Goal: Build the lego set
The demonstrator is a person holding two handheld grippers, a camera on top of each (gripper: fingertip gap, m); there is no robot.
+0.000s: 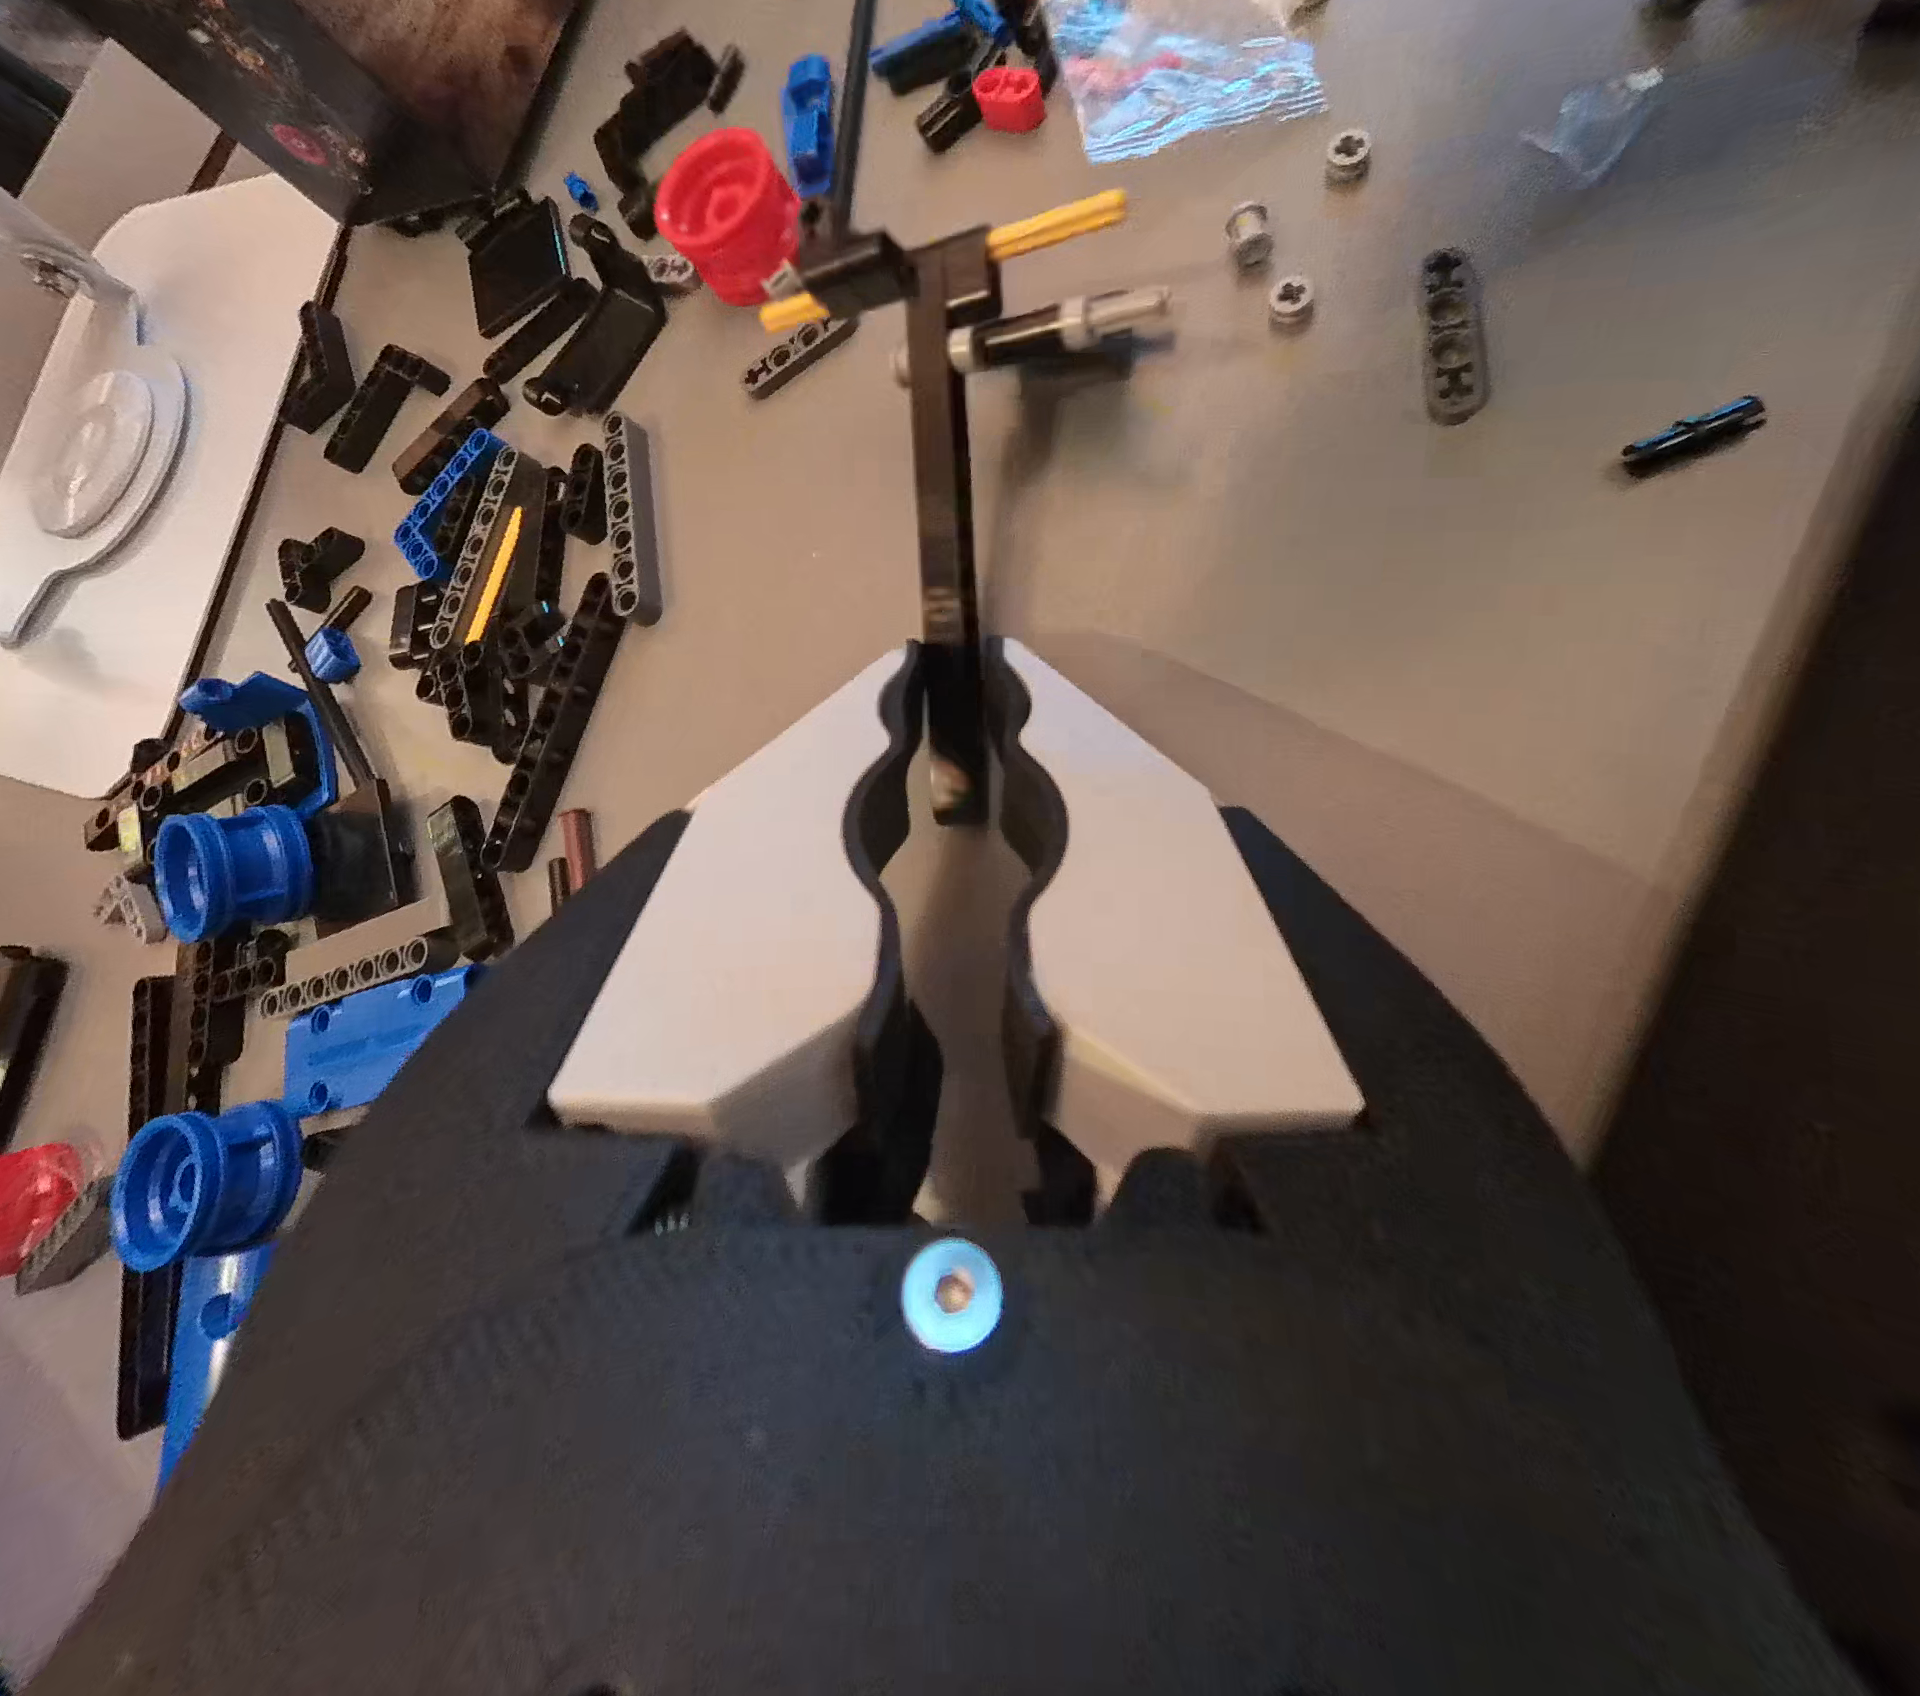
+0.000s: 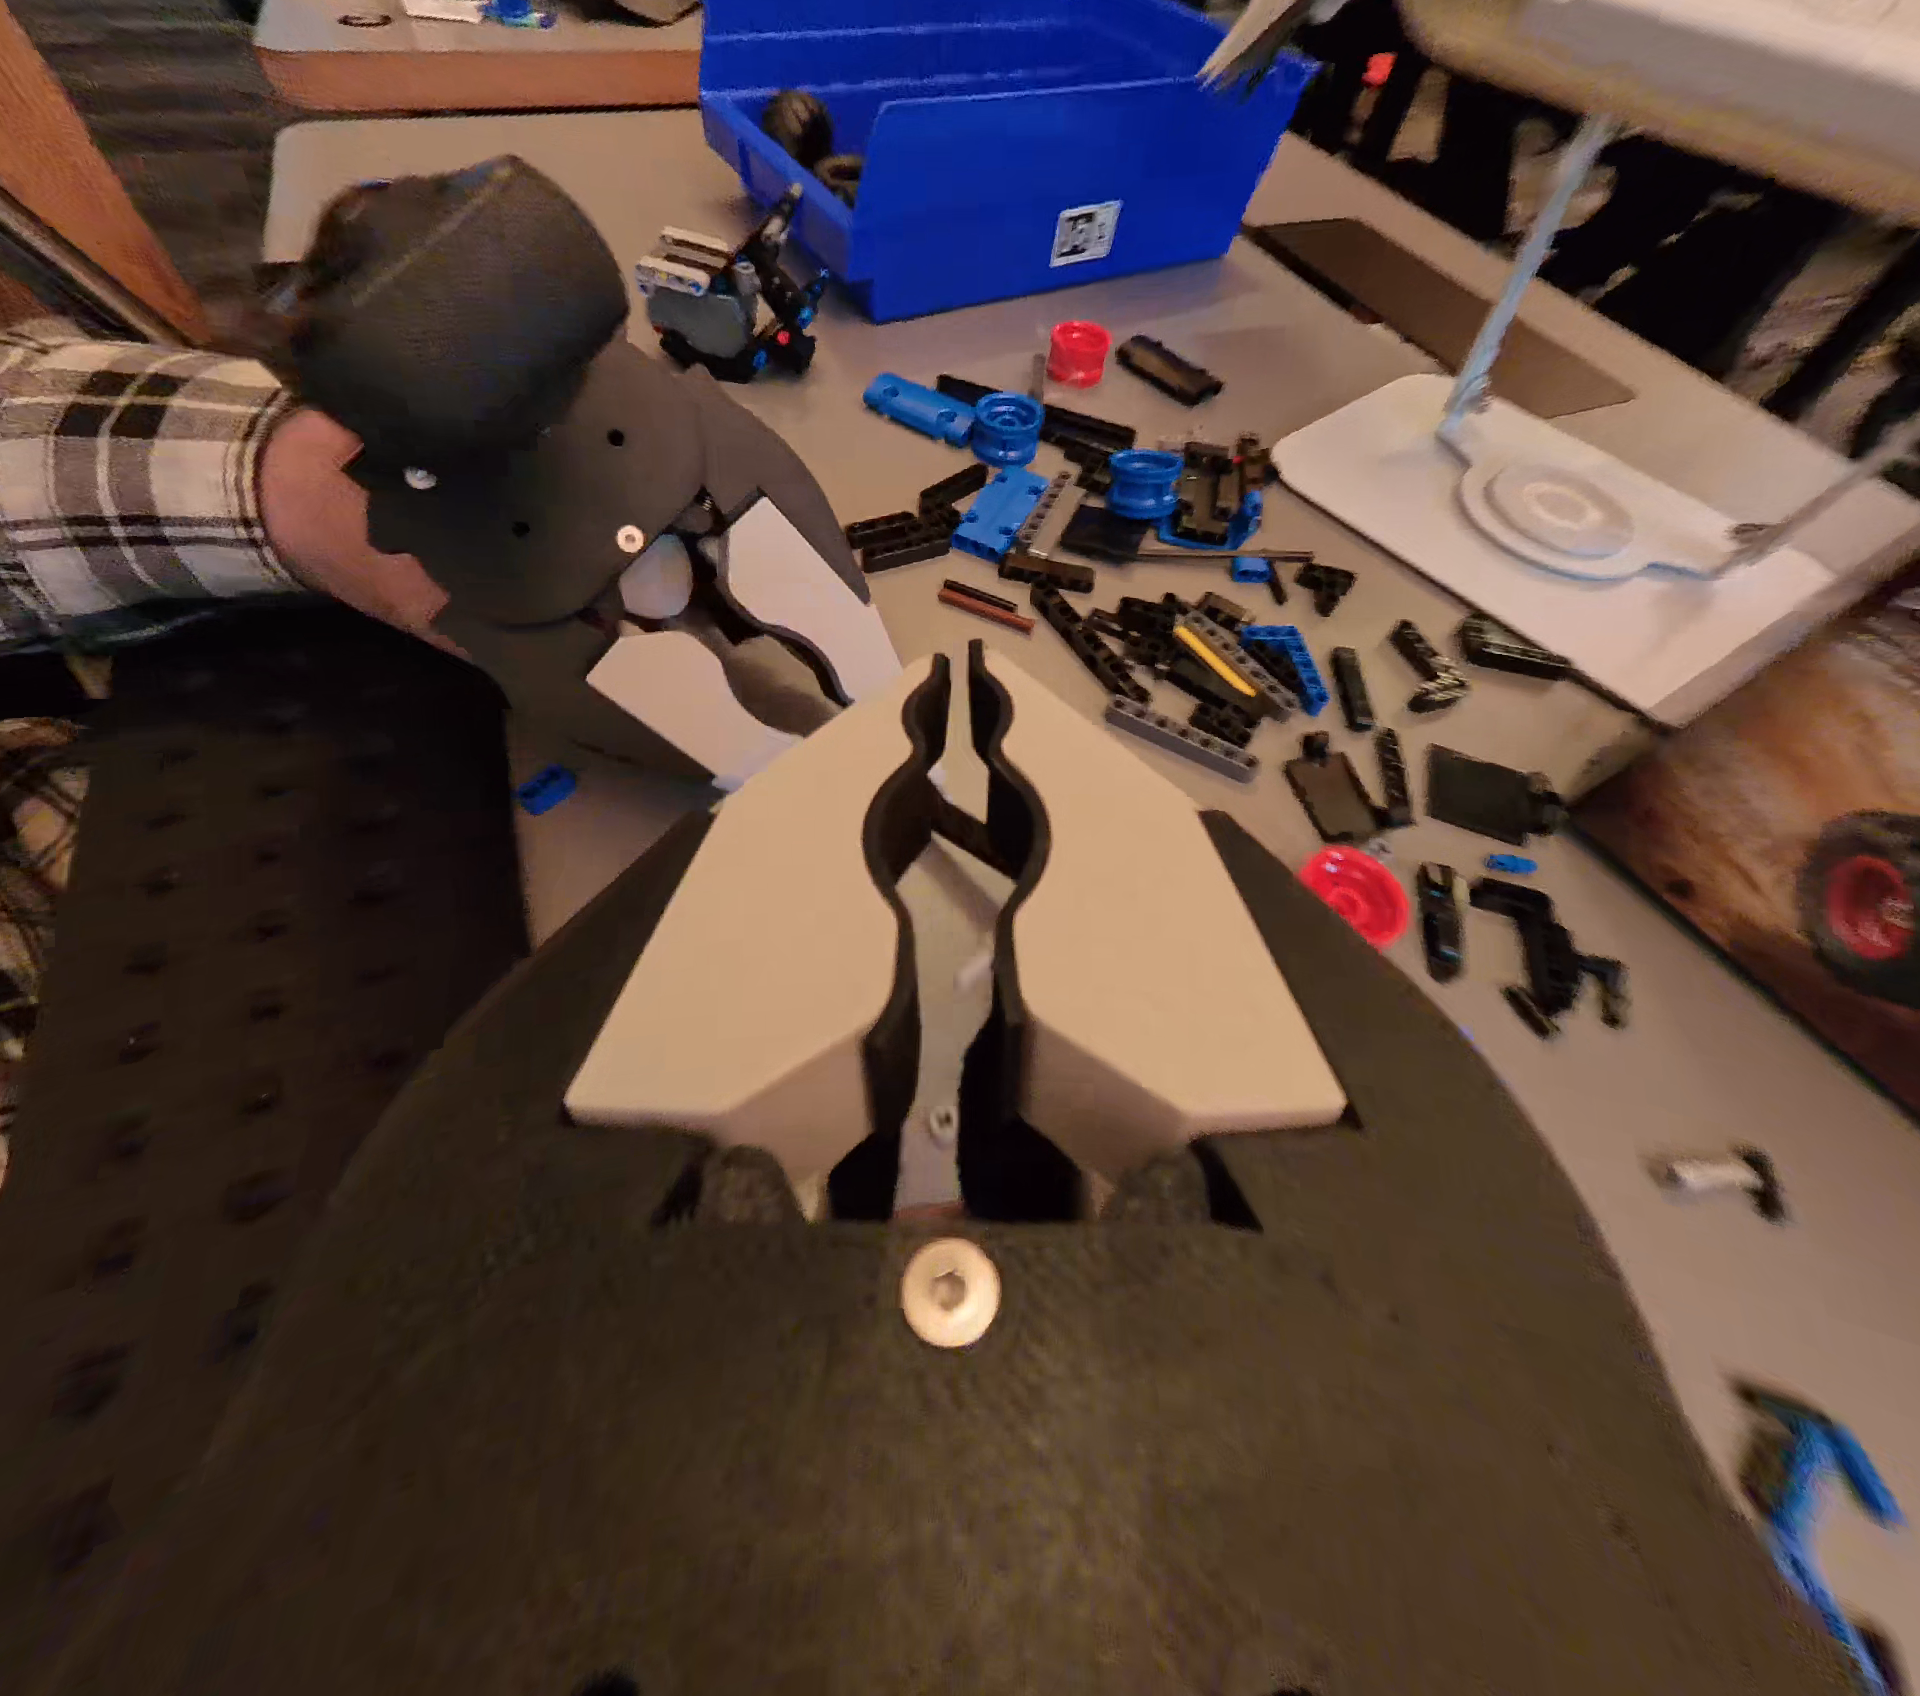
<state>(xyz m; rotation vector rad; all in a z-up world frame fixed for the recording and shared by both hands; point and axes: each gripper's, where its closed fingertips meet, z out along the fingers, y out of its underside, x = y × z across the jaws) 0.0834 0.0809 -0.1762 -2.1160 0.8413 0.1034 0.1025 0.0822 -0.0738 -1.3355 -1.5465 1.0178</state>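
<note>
My left claw is clamped on the near end of a long black beam, so the assembly stands out ahead of the tips toward centre frame, clear of the table; I judge that leaves its far end free for fitting; there a yellow rod crosses it and a grey and black pin juts right. My right claw has its tips nearly together; something dark shows between the fingers lower down, but I cannot tell whether it grips it. Beyond, loose parts lie centre right; farther, a blue bin sits at upper centre.
</note>
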